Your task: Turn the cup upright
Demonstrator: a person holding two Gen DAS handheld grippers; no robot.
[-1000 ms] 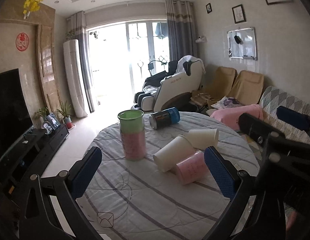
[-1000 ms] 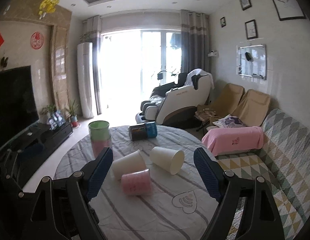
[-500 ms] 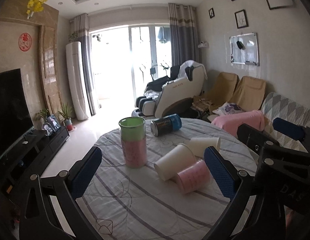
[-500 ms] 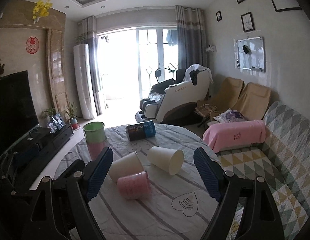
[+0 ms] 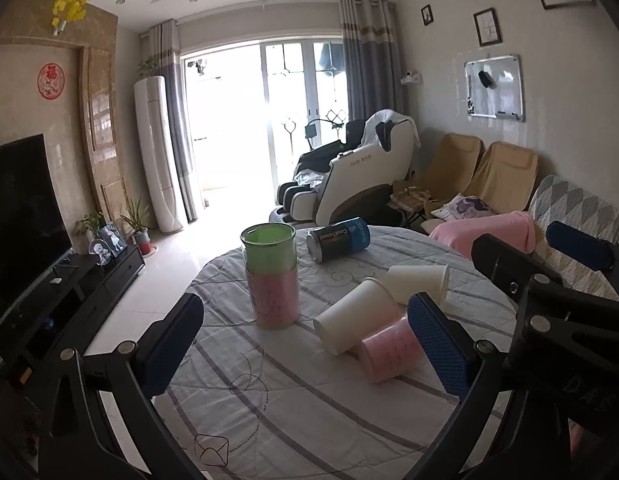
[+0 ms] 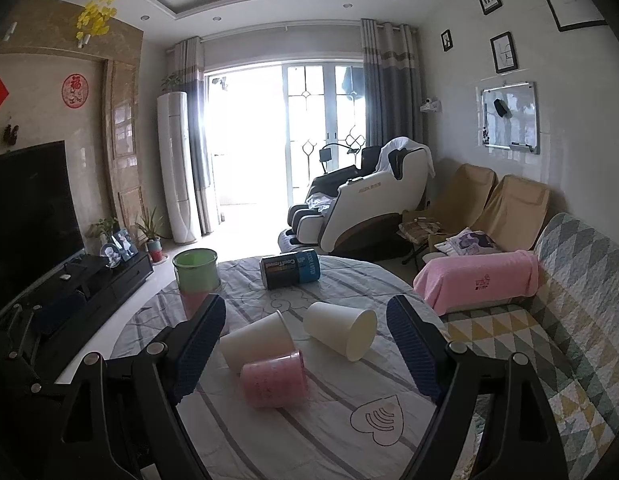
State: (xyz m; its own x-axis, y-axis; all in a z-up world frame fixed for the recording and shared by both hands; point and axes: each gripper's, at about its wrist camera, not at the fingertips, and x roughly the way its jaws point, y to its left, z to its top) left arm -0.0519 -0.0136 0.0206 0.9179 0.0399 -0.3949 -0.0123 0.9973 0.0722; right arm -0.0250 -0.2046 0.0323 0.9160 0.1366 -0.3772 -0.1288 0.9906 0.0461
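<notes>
Both claws, left (image 5: 305, 350) and right (image 6: 305, 350), gape empty above the table (image 6: 309, 432); ahead lie a tipped pink cup (image 6: 274, 378) and two white cups (image 6: 339, 334).

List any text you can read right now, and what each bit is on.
"Cool Travel": side of the dark can lying on the table; its blue band's lettering is too blurred.
"福": round red wall sign.
Pink towel logo, pink cup print, massage chair brand: unreadable.

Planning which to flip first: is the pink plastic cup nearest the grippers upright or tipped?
Tipped. The pink plastic cup lies on its side on the striped tablecloth, touching a white paper cup.
</notes>
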